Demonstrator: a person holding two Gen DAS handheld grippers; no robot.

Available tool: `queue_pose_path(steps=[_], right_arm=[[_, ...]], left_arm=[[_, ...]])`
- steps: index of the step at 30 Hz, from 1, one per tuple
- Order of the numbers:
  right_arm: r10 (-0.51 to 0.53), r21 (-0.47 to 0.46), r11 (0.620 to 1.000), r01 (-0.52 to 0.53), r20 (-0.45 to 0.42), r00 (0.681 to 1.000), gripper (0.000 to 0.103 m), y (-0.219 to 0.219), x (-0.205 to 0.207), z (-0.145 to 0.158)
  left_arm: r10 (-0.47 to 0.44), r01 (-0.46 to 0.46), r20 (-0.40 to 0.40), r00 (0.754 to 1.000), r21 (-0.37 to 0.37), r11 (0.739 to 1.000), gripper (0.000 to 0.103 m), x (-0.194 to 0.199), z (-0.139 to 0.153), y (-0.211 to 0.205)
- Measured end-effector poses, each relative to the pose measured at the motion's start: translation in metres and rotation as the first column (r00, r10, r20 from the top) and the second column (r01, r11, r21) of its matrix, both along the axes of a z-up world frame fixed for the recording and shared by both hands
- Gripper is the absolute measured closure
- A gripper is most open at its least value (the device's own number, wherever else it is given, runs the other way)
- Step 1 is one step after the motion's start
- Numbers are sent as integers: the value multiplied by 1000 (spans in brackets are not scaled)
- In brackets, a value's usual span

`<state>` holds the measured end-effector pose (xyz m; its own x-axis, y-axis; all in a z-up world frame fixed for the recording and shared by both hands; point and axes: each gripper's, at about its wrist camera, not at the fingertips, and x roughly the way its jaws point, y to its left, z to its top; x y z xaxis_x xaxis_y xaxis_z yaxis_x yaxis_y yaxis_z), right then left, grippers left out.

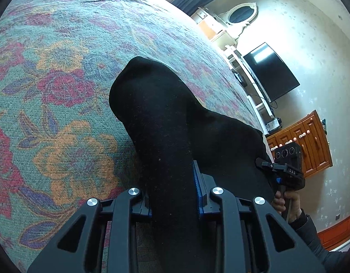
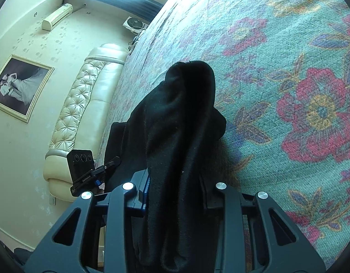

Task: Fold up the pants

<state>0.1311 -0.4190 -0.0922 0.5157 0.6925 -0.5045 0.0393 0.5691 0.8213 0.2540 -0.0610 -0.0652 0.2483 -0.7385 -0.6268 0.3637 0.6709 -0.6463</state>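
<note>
Black pants (image 1: 152,104) lie bunched on a floral bedspread (image 1: 61,68), one thick fold running up between my left gripper's (image 1: 172,182) fingers. The left gripper is shut on that fold. In the right wrist view the same pants (image 2: 181,104) rise in a draped hump, and my right gripper (image 2: 173,182) is shut on the fabric. Each gripper shows in the other's view: the right one (image 1: 286,166) at the pants' right edge in a person's hand, the left one (image 2: 84,170) at the lower left. The fabric hides the fingertips of both.
The bedspread (image 2: 288,68) stretches far beyond the pants. A padded cream headboard (image 2: 84,104) and a framed picture (image 2: 18,86) are on one side. A dark TV (image 1: 272,72), a wooden drawer chest (image 1: 304,143) and an oval mirror (image 1: 242,14) stand past the bed's other edge.
</note>
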Motion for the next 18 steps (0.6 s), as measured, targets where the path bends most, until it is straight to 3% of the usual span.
queue_pose_path(steps=[18], right_arm=[[84, 55, 995, -85, 19, 996, 72, 79, 101, -2]], left_arm=[[156, -156, -10, 988, 5, 988, 77, 40, 7, 95]])
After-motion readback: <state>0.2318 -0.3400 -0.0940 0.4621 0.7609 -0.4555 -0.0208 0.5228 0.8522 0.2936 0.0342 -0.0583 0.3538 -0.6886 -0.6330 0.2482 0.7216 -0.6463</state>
